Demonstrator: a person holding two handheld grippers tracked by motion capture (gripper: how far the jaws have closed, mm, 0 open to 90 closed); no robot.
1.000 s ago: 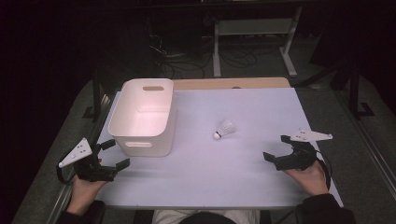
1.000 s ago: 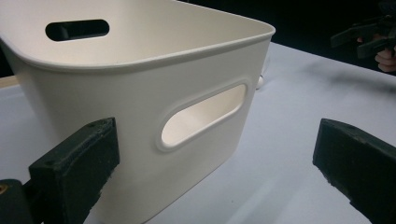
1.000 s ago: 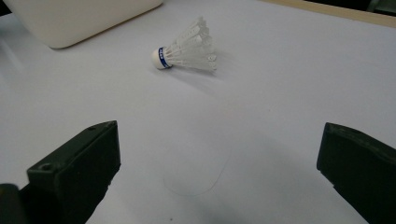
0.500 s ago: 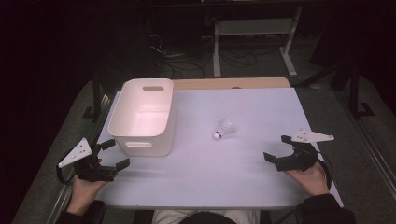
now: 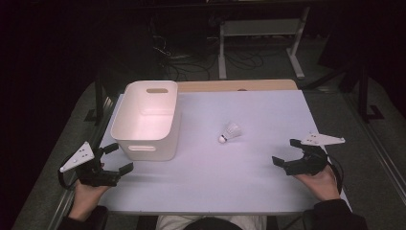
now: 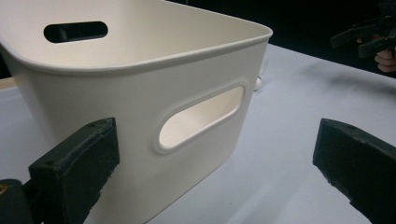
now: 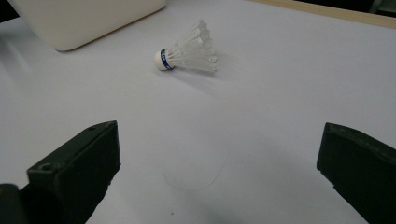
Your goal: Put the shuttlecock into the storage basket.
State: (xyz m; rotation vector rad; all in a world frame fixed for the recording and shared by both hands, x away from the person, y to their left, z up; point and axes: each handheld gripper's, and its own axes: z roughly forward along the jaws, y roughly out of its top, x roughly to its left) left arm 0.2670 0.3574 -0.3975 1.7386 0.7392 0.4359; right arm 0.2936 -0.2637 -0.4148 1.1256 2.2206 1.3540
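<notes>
A white shuttlecock (image 5: 230, 132) with a blue band lies on its side near the middle of the white table; in the right gripper view the shuttlecock (image 7: 187, 52) rests well ahead of the jaws. A white plastic bin (image 5: 147, 120) with handle slots stands at the left. My left gripper (image 5: 115, 158) rests open at the table's front left, just before the bin's near wall (image 6: 187, 121). At the front right my right gripper (image 5: 286, 152) is held open, apart from the shuttlecock, with nothing between its jaws.
The white table top (image 5: 239, 182) ends in a wooden strip (image 5: 239, 85) at the back. Beyond it, on the dark floor, are cables (image 5: 177, 60) and a white metal frame (image 5: 261, 28). The other hand and its gripper (image 6: 369, 39) show far off in the left gripper view.
</notes>
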